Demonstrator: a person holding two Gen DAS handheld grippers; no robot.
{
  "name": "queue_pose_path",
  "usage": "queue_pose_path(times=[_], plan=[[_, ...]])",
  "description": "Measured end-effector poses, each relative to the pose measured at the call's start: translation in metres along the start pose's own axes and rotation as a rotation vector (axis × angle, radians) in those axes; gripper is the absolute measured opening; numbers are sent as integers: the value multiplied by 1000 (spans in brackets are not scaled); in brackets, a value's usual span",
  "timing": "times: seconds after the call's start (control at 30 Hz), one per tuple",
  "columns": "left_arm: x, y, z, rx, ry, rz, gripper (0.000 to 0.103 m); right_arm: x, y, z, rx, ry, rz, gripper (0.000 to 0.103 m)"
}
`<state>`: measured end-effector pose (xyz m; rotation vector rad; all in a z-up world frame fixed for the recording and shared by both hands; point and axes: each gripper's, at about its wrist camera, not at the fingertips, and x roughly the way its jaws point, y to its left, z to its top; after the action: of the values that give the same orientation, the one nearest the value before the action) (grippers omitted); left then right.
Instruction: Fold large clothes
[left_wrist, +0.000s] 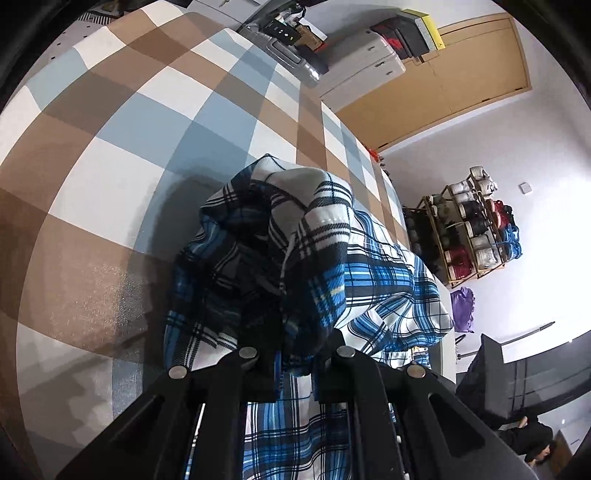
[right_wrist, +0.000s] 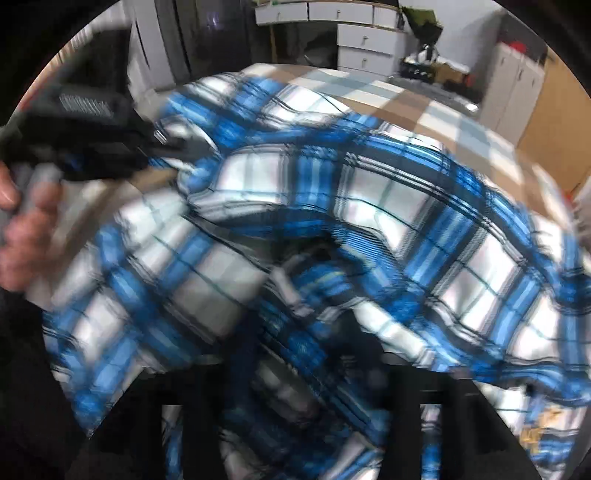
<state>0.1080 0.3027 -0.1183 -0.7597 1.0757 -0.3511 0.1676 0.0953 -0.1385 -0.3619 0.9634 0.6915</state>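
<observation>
left claw (left_wrist: 295, 363) clamped on a bunched fold of the plaid shirt (left_wrist: 314, 258) | shirt heaped on the checked bed (left_wrist: 110, 155), piled straight ahead of it | right claw (right_wrist: 295, 373) blurred over the shirt, grip unreadable | left nearer the bunch

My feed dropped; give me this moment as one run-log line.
stage: gathering plaid shirt on checked bedspread | left gripper: shut on shirt, bunched | right gripper: blurred, jaws hidden under shirt | fold: not yet flat
</observation>
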Motion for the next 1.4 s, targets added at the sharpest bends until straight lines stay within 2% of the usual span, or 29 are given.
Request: queue_pose_path(times=[0.07,0.13,0.2,0.3,0.37,0.53,0.57,0.67,0.73,0.77,0.87,0.9,0.93,0.97,1.03,1.13,1.17,1.23,1.27,1.3,1.4], plan=[[0,0,1,-2,6,-10,6,-7,-7,-2,35,-17,38,4],[-1,1,1,-5,9,-18,6,-22,-16,-5,69,-53,38,3],[-2,0,1,-3,17,-26,6,-43,-15,-7,42,-102,22,3],[-1,-4,-2,14,29,-27,6,-66,-14,-14,27,-121,46,3],[1,-5,-5,25,48,-3,6,-70,-11,-18,18,-106,57,4],[11,9,-7,1,105,82,8,-23,1,-37,4,45,63,5],[12,13,-7,-12,112,87,11,-19,-1,-38,24,44,70,6],[5,21,-3,-46,129,134,18,-19,-9,-38,81,37,112,10],[-13,20,-2,-53,93,131,18,-17,-16,-38,124,49,145,13],[-25,17,-2,-48,67,146,19,-15,-19,-38,140,52,167,18],[-64,-6,-6,-2,-33,151,22,-15,-28,-38,209,44,282,44],[-75,-17,-7,20,-65,138,25,-15,-29,-39,218,38,295,45],[-85,-29,-8,44,-92,116,36,-15,-29,-39,218,33,292,45],[-92,-44,-9,79,-125,95,52,-16,-28,-40,216,27,288,47],[-92,-71,-9,151,-161,76,69,-17,-28,-42,226,13,301,50],[-61,-105,-2,323,-89,91,70,-33,-39,-50,292,-21,376,51],[-45,-109,5,367,-83,51,70,-42,-46,-53,320,-45,409,51],[-8,-103,16,390,-9,107,69,-66,-68,-58,381,-105,421,55],[7,-96,19,383,17,130,69,-75,-79,-57,403,-133,417,60],[25,-85,23,363,39,157,69,-84,-93,-52,425,-152,384,64],[61,-50,31,287,100,199,69,-100,-130,-22,440,-175,217,77]])
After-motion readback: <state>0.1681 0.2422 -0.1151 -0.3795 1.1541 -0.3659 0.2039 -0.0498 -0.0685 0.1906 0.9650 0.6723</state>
